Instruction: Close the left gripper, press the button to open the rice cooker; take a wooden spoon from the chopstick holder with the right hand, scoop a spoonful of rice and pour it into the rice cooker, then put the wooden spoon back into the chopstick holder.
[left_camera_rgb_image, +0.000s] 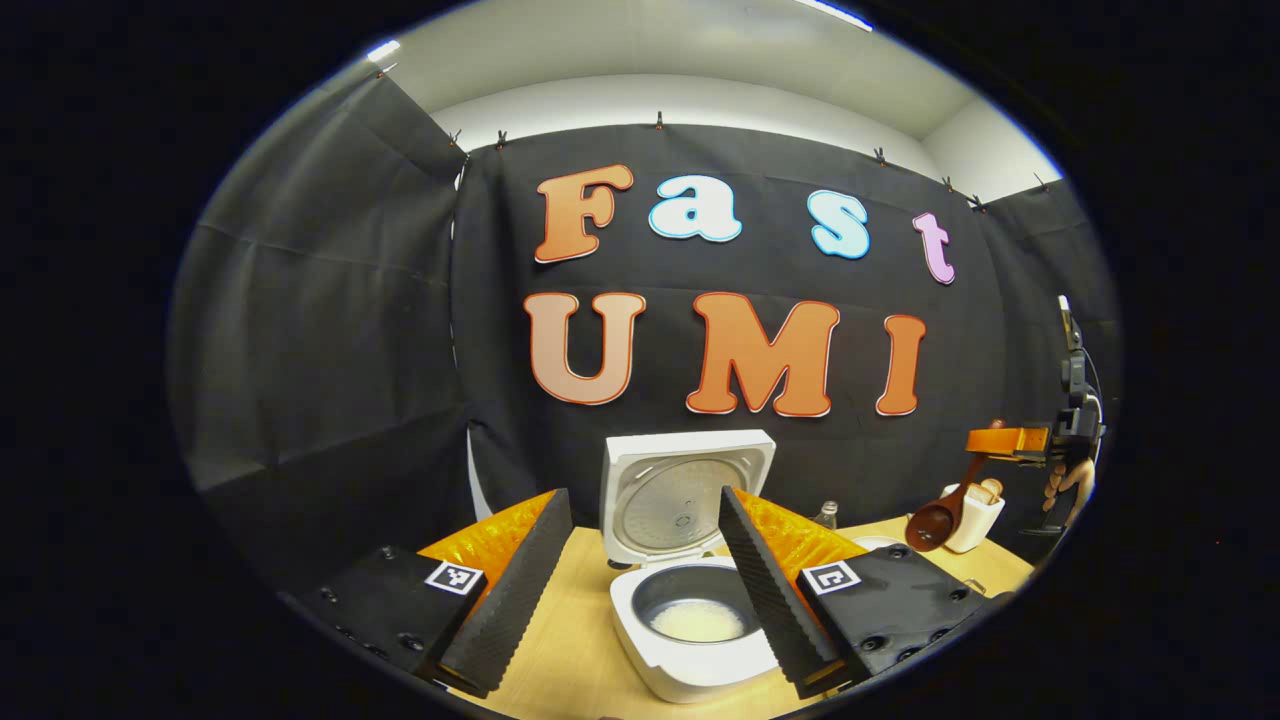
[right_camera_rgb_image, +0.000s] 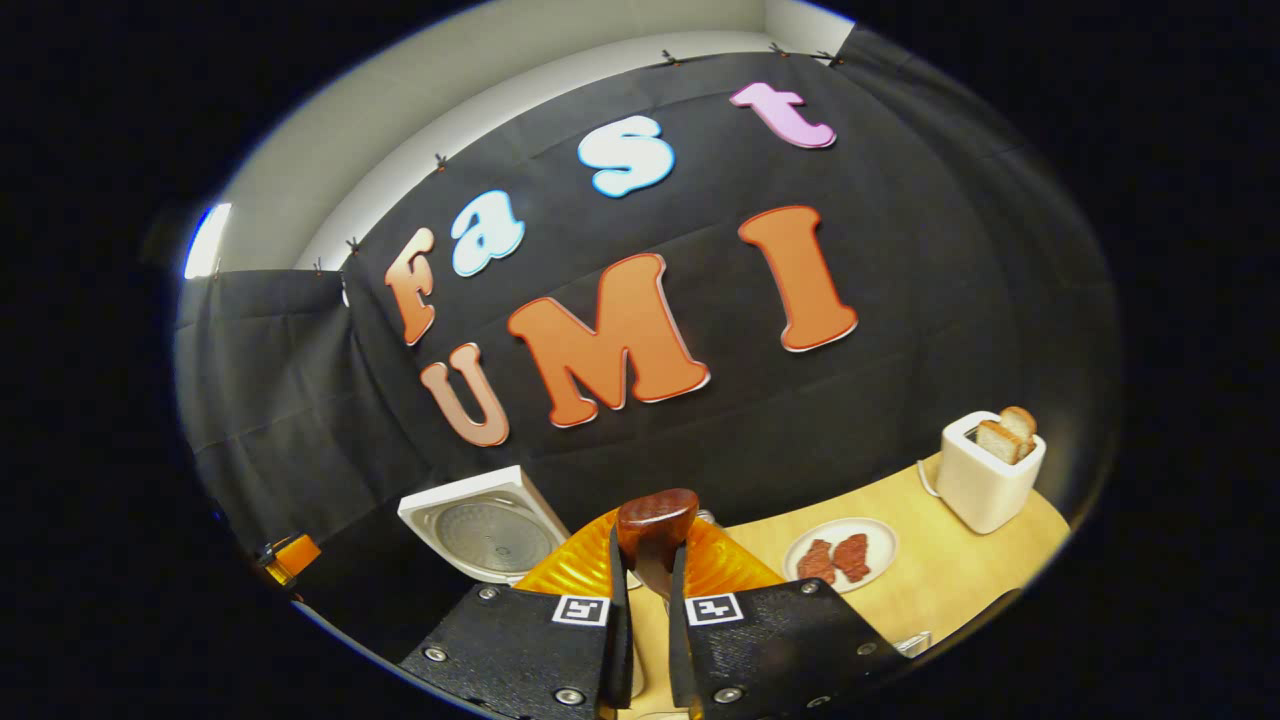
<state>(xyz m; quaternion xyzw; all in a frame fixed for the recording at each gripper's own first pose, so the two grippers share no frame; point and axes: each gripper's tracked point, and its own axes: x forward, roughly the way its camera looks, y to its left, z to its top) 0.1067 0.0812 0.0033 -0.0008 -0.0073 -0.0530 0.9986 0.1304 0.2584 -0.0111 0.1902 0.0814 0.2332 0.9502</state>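
White toaster (right_camera_rgb_image: 988, 478) with bread, plate (right_camera_rgb_image: 880, 532) with 2 reddish pieces, wooden table (right_camera_rgb_image: 950, 570).

Rice cooker (left_camera_rgb_image: 690, 600) on the table (left_camera_rgb_image: 570, 640) — toaster (right_camera_rgb_image: 990, 470) behind plate (right_camera_rgb_image: 840, 555).

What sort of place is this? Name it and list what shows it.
Probably a mock kitchen counter set up in a recording booth: an open rice cooker with rice inside, a toaster holding bread slices, and a plate of food sit on a wooden table before a black cloth wall.
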